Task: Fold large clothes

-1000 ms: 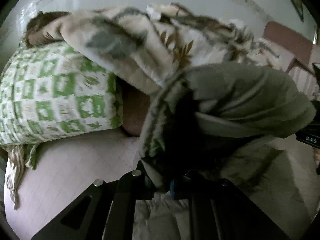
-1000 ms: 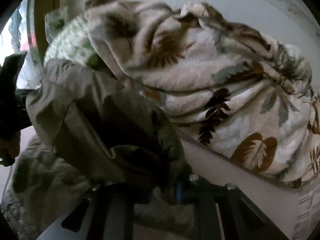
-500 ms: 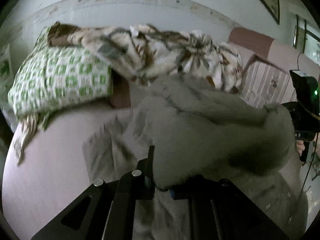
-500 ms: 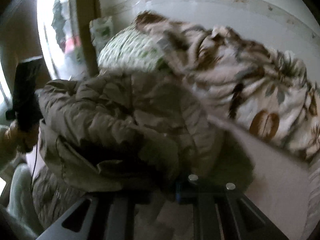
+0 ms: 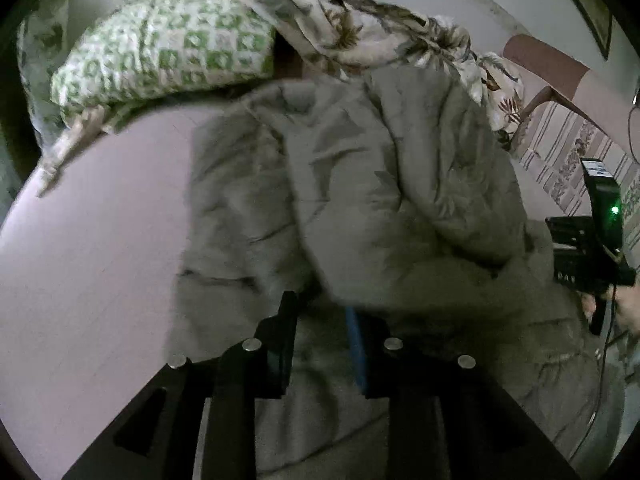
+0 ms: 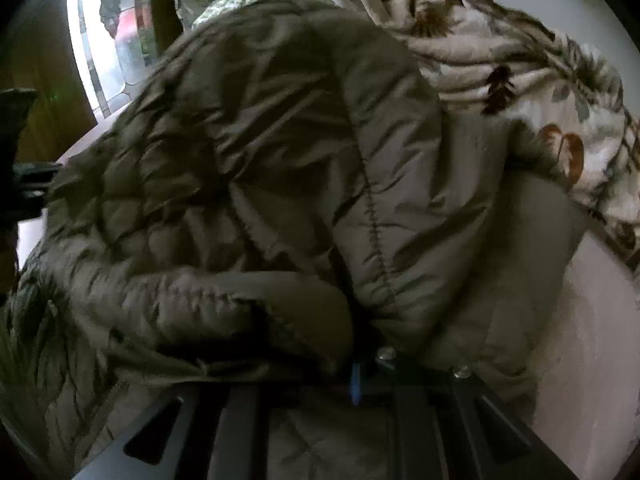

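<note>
A grey-olive quilted puffer jacket (image 5: 360, 208) lies bunched on the pale pink bed (image 5: 88, 264). My left gripper (image 5: 320, 320) has its jaws apart with a fold of the jacket lying over and between them. In the right wrist view the jacket (image 6: 260, 184) fills most of the frame. My right gripper (image 6: 352, 364) is buried under a thick fold of it, and its fingertips are hidden. The right gripper's body (image 5: 592, 240) shows at the right edge of the left wrist view.
A green-and-white patterned pillow (image 5: 168, 52) and a leaf-print blanket (image 5: 360, 36) lie at the head of the bed by the wall; the blanket also shows in the right wrist view (image 6: 520, 64). A window (image 6: 112, 40) is at left.
Both grippers have come down and back from the pillow, bringing the lifted jacket down onto the bed. The left jaws have opened around the fabric.
</note>
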A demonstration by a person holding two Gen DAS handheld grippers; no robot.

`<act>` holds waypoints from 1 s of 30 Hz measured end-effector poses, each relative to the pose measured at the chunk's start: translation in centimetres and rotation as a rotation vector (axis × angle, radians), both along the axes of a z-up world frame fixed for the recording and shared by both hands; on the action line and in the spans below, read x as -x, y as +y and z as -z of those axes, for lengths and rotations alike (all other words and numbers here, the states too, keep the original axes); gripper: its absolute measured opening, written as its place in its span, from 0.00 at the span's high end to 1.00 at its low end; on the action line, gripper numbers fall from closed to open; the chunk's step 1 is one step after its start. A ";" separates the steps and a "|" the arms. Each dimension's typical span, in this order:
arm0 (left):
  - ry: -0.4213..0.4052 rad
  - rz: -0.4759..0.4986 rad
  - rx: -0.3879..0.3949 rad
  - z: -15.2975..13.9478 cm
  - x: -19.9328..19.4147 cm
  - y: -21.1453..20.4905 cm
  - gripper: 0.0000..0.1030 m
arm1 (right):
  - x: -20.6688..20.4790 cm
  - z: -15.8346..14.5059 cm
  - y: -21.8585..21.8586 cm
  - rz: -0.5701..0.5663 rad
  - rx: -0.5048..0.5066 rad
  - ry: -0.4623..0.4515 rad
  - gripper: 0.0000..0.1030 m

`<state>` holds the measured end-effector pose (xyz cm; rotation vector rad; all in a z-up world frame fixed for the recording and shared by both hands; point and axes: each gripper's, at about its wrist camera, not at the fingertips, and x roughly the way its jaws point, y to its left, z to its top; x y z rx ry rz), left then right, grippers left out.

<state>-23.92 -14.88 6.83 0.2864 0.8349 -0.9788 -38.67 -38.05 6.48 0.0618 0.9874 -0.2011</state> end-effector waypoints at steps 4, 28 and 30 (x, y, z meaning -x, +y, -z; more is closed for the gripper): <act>-0.039 -0.004 0.015 -2.2 -0.6 1.2 0.75 | 0.2 0.1 0.0 -0.012 0.007 -0.008 0.84; 0.073 0.125 -0.117 3.9 1.2 -6.8 0.71 | 9.0 -5.7 1.5 0.045 -0.028 -0.190 0.21; 0.073 0.122 -0.119 3.9 1.3 -6.8 0.71 | 8.0 -6.6 1.3 0.068 -0.067 -0.220 0.21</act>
